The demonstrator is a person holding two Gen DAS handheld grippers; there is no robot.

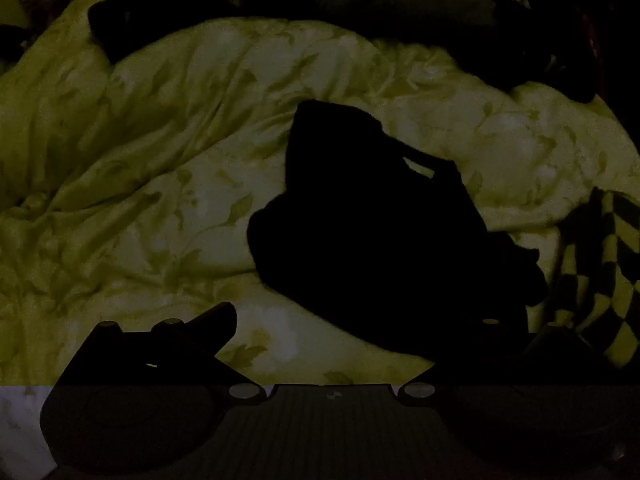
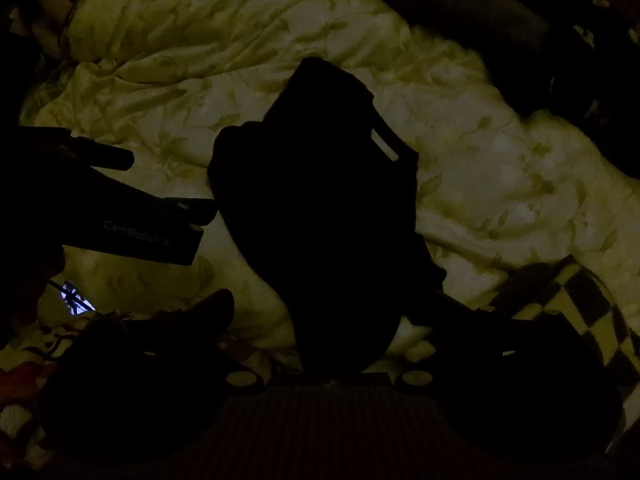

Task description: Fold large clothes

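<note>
Your left gripper [image 1: 362,316] and right gripper [image 2: 344,312] both hover, fingers spread wide, nothing held; dark garment [image 2: 320,208] lies bunched at 12 o'clock on the floral quilt [image 2: 480,168], likely for pickup.

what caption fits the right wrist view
Open right gripper above a crumpled black garment on a leaf-print quilt, left gripper alongside.

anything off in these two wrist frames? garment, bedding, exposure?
Frames are badly underexposed. The dark garment shows only as a crumpled black heap on the rumpled floral quilt, not spread flat; its type can't be told. More dark clothes are piled at the far edge. A checkered cloth lies at right. Both hand-held grippers are open, holding nothing.
</note>
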